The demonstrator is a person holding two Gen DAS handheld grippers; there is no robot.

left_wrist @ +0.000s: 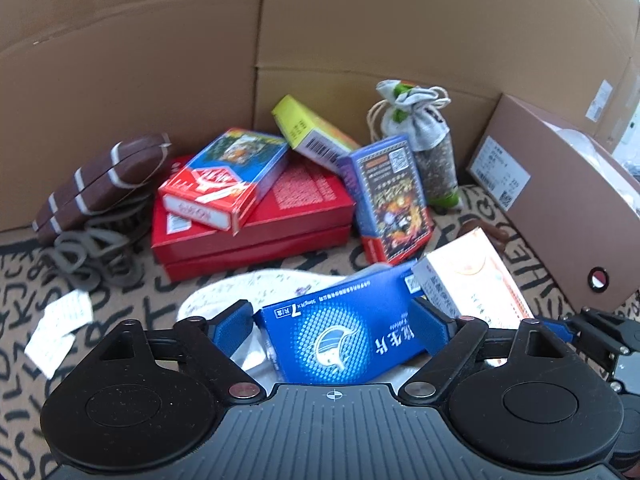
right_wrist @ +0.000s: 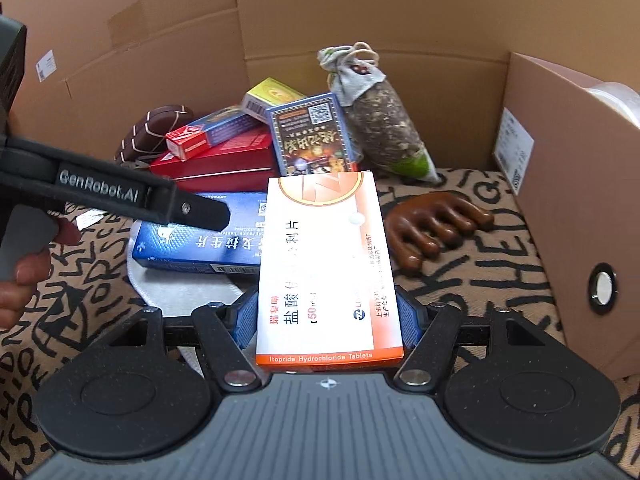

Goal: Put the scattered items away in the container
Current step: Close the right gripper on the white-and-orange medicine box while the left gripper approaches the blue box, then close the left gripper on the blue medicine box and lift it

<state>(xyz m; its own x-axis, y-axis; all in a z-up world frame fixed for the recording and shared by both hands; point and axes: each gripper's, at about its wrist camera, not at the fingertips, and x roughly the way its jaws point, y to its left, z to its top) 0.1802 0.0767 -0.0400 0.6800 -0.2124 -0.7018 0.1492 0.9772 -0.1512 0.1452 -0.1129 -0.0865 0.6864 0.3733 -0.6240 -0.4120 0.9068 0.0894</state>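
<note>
My left gripper (left_wrist: 334, 324) is shut on a blue medicine box (left_wrist: 340, 328), also seen in the right wrist view (right_wrist: 200, 240). My right gripper (right_wrist: 326, 316) is shut on a white and orange tablet box (right_wrist: 326, 264), which shows beside the blue box in the left wrist view (left_wrist: 472, 280). Both boxes are held just above a white mask (left_wrist: 248, 292) on the patterned cloth. The left gripper's body (right_wrist: 120, 196) crosses the right wrist view at left.
A pile sits against the cardboard wall (left_wrist: 160, 60): red boxes (left_wrist: 256, 216), card packs (left_wrist: 224, 180), a yellow box (left_wrist: 312, 132), a blue box (left_wrist: 388, 200), a drawstring pouch (right_wrist: 380, 120), a brown striped bundle (left_wrist: 100, 184), grey bands (left_wrist: 88, 252). A brown wooden comb (right_wrist: 432, 224) lies right. A pink-brown box (right_wrist: 568, 200) stands far right.
</note>
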